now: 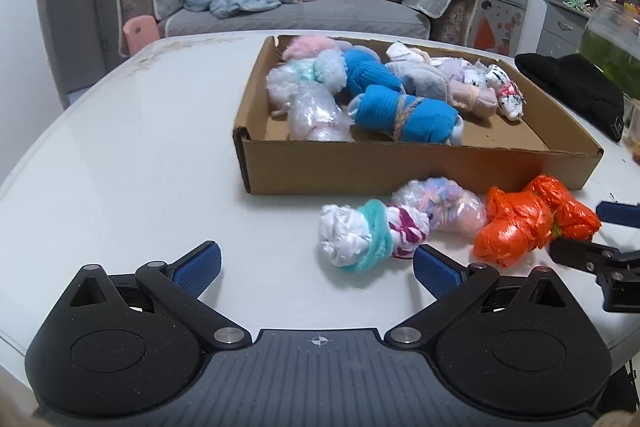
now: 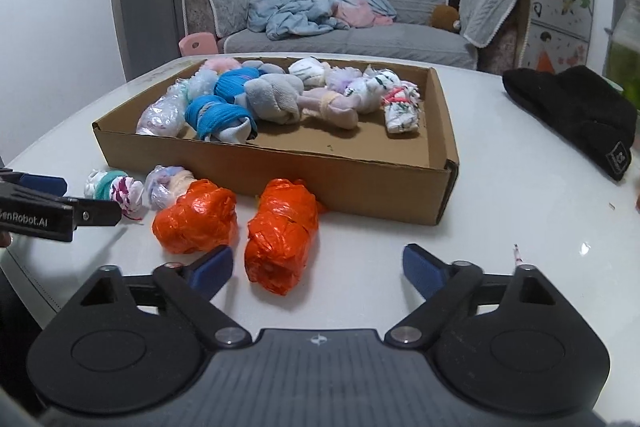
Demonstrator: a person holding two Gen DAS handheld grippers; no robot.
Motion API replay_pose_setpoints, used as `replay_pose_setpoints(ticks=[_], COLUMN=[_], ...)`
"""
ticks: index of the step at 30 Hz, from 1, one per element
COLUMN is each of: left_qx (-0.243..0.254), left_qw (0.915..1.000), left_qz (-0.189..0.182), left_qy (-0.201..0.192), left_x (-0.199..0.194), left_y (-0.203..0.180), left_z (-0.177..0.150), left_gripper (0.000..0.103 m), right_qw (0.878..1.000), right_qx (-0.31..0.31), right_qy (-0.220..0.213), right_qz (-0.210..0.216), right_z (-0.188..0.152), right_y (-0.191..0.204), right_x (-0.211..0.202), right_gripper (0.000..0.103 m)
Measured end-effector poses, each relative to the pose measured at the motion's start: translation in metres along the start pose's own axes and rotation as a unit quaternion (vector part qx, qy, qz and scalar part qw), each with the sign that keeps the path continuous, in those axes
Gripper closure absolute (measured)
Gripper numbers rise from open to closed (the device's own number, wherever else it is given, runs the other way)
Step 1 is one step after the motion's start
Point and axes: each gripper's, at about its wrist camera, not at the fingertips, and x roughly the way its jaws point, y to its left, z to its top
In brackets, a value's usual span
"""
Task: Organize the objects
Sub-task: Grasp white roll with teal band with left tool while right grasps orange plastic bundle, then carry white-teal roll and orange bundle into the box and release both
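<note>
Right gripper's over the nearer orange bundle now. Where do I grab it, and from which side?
Grip the orange bundle across its narrow middle, coming from the near end. It lies lengthwise toward the right gripper, whose jaws already stand open on either side.

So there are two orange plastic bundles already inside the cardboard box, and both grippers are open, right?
Not quite. The two orange bundles lie on the table in front of the cardboard box, not inside it, as the right wrist view shows. Both the left gripper and right gripper are open.
</note>
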Motion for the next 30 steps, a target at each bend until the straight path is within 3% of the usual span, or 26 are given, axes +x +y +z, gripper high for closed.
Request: replay_pose_setpoints(ticks=[2,4,5,8,10,11,15,24,30], left_qx=[0.011,0.023,0.027,0.026,0.028,0.027,0.033,0.043,0.056], left_qw=[0.9999,0.9997,0.9995,0.9995,0.9994,0.9994,0.9988,0.9976,0.9959], left_qz=[-0.006,-0.009,-0.012,-0.016,-0.02,-0.019,-0.024,-0.04,-0.044], left_qy=[0.002,-0.005,-0.006,-0.006,-0.01,-0.013,-0.027,-0.037,-0.055], left_x=[0.002,0.004,0.005,0.01,0.012,0.011,0.006,-0.008,-0.036], left_y=[-0.006,-0.014,-0.017,-0.022,-0.024,-0.024,-0.023,-0.015,-0.006], left_z=[0.0,0.002,0.002,0.004,0.005,0.005,0.004,0.005,0.031], left_gripper=[0.001,0.001,0.001,0.001,0.005,0.011,0.041,0.048,0.048], right_qw=[1.0,1.0,1.0,1.0,1.0,1.0,1.0,0.999,0.998], right_qx=[-0.001,-0.004,0.0,-0.001,-0.004,-0.005,-0.002,-0.01,-0.006], right_qy=[0.003,0.004,0.007,0.011,0.008,0.007,0.004,-0.019,-0.044], right_qz=[0.004,0.001,0.002,0.002,0.008,0.008,0.021,0.028,0.045], right_z=[0.005,0.008,0.009,0.009,0.009,0.008,0.006,0.004,0.03], right_y=[0.004,0.008,0.009,0.012,0.013,0.013,0.009,0.003,-0.024], right_x=[0.005,0.009,0.011,0.013,0.011,0.01,0.006,-0.012,-0.045], right_gripper=[0.012,0.019,0.028,0.037,0.051,0.059,0.074,0.077,0.077])
